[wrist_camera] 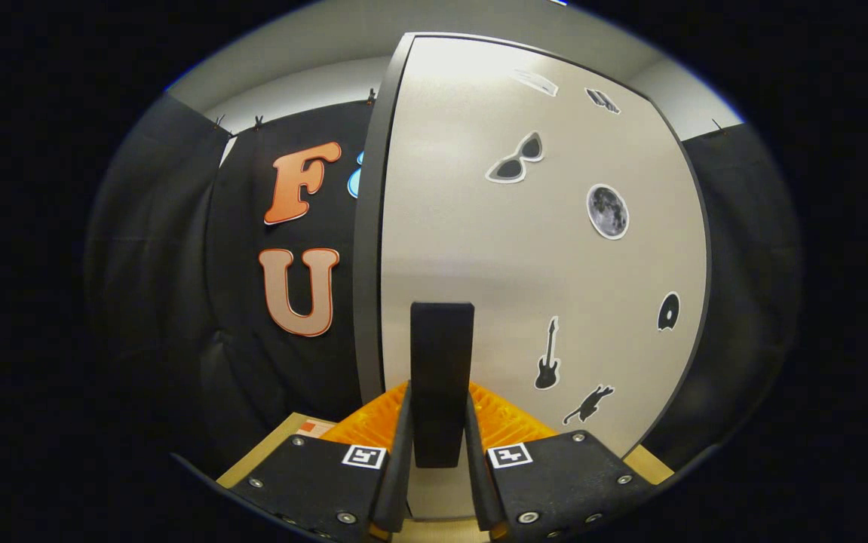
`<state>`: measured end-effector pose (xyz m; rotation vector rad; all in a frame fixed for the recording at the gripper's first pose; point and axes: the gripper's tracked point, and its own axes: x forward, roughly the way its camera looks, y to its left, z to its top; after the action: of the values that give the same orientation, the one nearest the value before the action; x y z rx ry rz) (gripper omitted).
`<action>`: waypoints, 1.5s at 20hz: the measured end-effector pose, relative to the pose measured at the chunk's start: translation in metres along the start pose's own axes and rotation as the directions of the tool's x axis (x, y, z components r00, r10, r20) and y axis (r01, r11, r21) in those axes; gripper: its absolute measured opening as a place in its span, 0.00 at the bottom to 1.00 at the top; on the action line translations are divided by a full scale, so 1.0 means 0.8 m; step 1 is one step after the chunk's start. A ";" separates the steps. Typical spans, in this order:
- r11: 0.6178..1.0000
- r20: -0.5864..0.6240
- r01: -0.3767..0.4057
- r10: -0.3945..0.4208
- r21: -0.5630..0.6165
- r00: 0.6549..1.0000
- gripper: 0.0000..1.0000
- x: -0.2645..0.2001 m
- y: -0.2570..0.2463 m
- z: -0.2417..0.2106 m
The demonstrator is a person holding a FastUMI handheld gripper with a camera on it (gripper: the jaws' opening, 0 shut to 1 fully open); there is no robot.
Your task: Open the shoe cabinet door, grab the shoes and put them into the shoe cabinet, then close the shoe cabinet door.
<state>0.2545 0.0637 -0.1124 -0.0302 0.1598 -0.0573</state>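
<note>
Both tool fingers clamping door handle

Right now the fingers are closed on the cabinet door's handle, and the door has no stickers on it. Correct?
Not quite. The gripper view shows the fingers closed on the handle, but the door does carry stickers: sunglasses, a moon, a guitar and others.

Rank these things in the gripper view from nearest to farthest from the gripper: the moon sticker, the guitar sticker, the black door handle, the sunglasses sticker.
From the gripper:
1. Black door handle, clamped between the two fingers.
2. Guitar sticker, low on the cabinet door, just beyond the handle.
3. Moon sticker and sunglasses sticker, both high on the door; too close to rank.
</note>
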 end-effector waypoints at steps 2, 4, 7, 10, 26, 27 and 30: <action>1.000 -0.013 -0.017 0.017 0.020 1.000 0.31 -0.003 0.000 0.000; 0.999 -0.021 -0.037 0.038 0.028 0.999 0.27 -0.009 -0.001 -0.001; 0.998 -0.022 -0.053 0.054 0.017 0.998 0.25 -0.026 -0.004 -0.001; 0.997 -0.029 -0.062 0.063 0.035 0.998 0.25 -0.055 -0.011 -0.002; 0.998 -0.007 -0.062 0.062 0.031 0.998 0.22 -0.175 -0.101 -0.008; 0.997 -0.006 -0.070 0.071 0.020 0.997 0.22 -0.180 -0.109 -0.008; 0.996 -0.006 -0.082 0.083 0.037 0.997 0.22 -0.207 -0.144 -0.010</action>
<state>0.0839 -0.0419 -0.0902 0.0130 0.1677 0.0222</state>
